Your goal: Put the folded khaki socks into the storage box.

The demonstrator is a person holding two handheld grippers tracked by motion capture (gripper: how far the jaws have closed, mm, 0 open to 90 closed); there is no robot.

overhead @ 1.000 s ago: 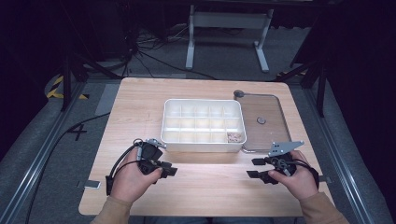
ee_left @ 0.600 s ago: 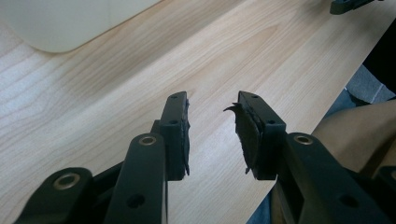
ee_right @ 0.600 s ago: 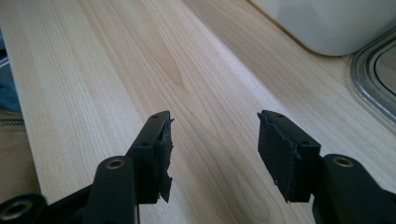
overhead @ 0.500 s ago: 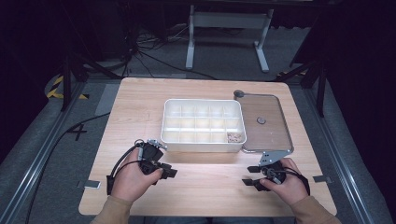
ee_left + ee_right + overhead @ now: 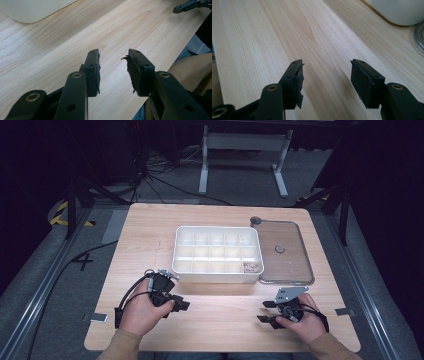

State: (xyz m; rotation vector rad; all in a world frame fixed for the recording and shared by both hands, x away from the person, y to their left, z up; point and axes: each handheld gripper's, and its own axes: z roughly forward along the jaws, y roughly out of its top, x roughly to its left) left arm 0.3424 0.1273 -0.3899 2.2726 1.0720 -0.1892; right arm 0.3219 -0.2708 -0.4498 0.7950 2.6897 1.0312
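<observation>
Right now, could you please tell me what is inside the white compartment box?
The white compartment box has small pinkish-brown pieces in its near right compartment. The other compartments look empty, though the near wall hides part of the front row's floor.

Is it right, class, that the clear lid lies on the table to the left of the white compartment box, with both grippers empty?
No. In the high view the clear lid lies right of the white compartment box, not left. Both grippers are indeed empty.
</observation>
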